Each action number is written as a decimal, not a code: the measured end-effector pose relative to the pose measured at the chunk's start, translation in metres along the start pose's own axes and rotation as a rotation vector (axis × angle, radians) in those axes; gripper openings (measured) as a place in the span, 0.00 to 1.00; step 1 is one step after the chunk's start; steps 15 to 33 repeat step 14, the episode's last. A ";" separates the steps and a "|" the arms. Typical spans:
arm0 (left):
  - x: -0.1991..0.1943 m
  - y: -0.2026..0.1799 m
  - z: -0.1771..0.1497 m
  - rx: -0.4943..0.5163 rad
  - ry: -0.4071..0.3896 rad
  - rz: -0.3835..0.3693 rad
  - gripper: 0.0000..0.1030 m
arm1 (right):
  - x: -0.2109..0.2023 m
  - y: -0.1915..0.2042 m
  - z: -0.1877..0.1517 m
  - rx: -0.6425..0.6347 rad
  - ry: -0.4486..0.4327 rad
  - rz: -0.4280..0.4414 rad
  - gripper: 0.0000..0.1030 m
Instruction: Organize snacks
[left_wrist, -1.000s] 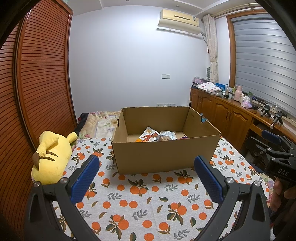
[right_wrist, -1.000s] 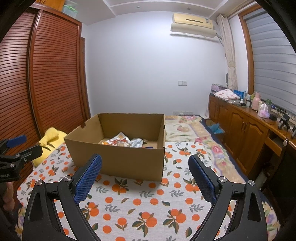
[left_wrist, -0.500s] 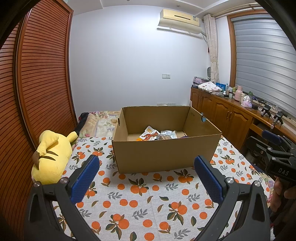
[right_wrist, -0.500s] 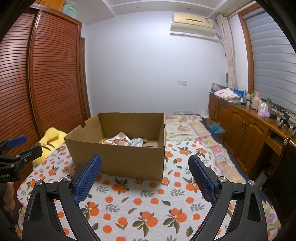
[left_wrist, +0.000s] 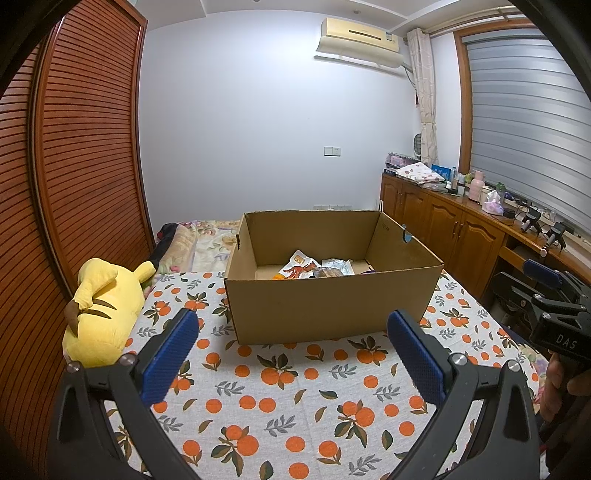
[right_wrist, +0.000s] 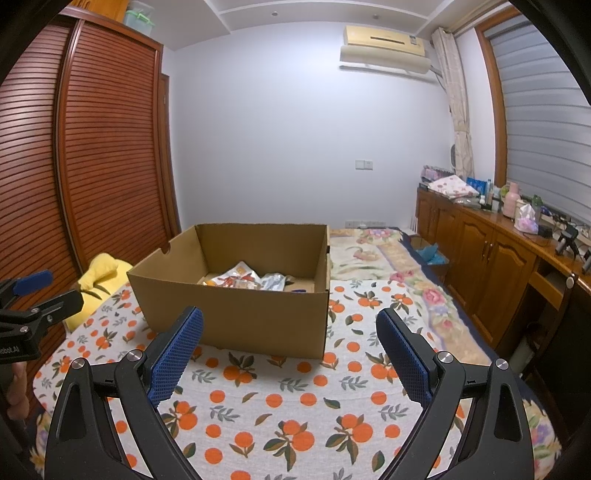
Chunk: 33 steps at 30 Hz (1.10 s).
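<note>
Brown cardboard box (left_wrist: 328, 310), snack packets (left_wrist: 314, 267) inside

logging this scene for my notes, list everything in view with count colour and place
cardboard box: 1, brown, open, on the bedspread
snack packets: several, mixed colours, inside the box
bedspread: 1, white with orange fruit print, under the box
plush toy: 1, yellow, left of the box by the wardrobe
wardrobe: 1, red-brown, slatted, left wall
air conditioner: 1, cream, high on the wall
cabinets: 1 row, wooden, right wall
left tongs: open, empty
right tongs: open, empty
</note>
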<state>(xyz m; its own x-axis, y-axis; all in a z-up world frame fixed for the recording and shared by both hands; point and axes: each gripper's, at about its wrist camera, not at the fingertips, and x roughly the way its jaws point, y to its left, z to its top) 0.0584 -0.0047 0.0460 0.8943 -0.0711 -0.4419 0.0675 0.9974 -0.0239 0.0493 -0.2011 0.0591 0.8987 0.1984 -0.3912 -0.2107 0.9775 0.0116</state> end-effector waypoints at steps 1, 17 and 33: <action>-0.001 0.000 0.000 0.000 0.000 0.000 1.00 | 0.000 0.000 0.000 -0.001 0.000 0.001 0.94; 0.000 0.000 0.000 -0.002 -0.001 0.000 1.00 | 0.000 0.000 0.001 0.001 0.000 0.001 0.94; 0.000 0.000 0.000 -0.002 -0.001 0.000 1.00 | 0.000 0.000 0.001 0.001 0.000 0.001 0.94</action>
